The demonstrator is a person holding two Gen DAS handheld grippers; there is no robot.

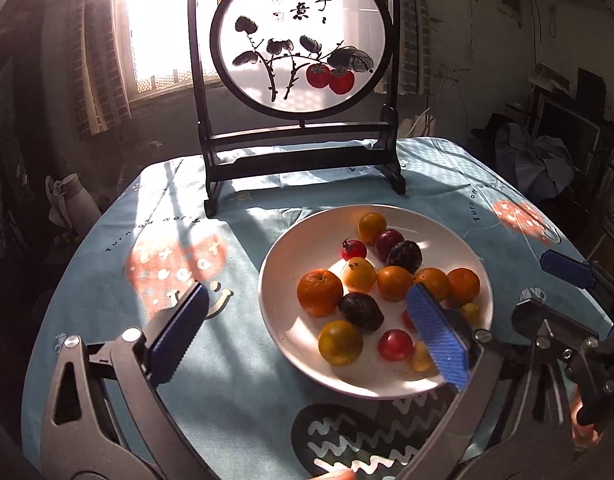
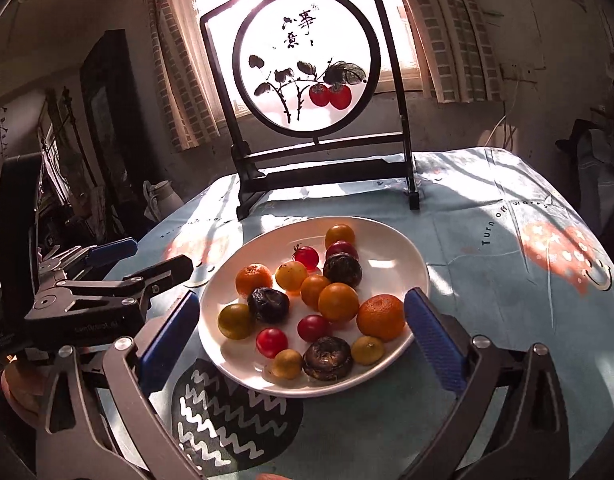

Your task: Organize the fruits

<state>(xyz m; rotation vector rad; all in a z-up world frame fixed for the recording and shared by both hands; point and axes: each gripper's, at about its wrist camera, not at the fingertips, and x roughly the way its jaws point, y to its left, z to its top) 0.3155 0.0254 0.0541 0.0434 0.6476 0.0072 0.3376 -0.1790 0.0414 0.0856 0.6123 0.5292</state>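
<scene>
fruits (image 2: 339, 302) heaped on white plate (image 2: 391, 240); left gripper (image 1: 311, 330) and right gripper (image 2: 303, 328) both spread apart, empty.

Strong backlight from the window, dim room, heavy fisheye bend.

Sun pours through the window (image 1: 163, 40), blowing out the upper left of the left wrist view with pink flare; in the right wrist view it glares at top centre behind the round screen (image 2: 307, 60). Striped light and shadow fall across the tablecloth (image 2: 507, 248) and the plate (image 1: 291, 280). Frame corners go black, edges curve, and the room's sides stay murky.
</scene>
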